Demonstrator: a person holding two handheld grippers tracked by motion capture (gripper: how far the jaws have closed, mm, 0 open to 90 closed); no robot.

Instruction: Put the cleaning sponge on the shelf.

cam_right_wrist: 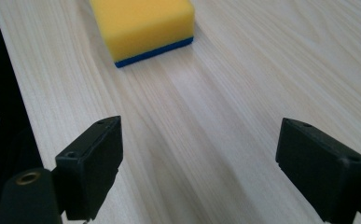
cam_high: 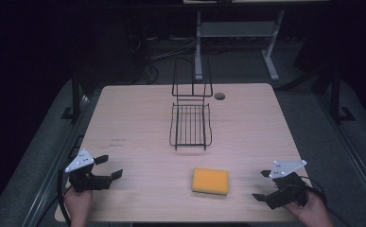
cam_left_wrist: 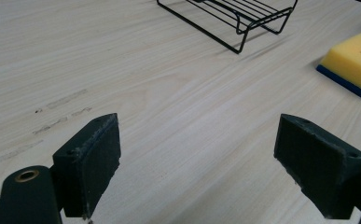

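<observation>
A yellow sponge [cam_high: 211,181] with a blue underside lies flat on the wooden table, near its front edge. Behind it, at the table's middle, stands a black wire rack [cam_high: 190,124]. My left gripper [cam_high: 109,166] is open at the front left, with nothing between its jaws. In the left gripper view the sponge [cam_left_wrist: 353,60] is at the far right and the rack [cam_left_wrist: 234,16] is at the top. My right gripper [cam_high: 262,185] is open at the front right, pointing left toward the sponge [cam_right_wrist: 143,25], which lies a short way ahead of its jaws.
The pale wooden table [cam_high: 138,113] has a round cable hole [cam_high: 219,96] at its far edge behind the rack. Beyond the table stands a white metal frame [cam_high: 237,38] on a dark floor with cables.
</observation>
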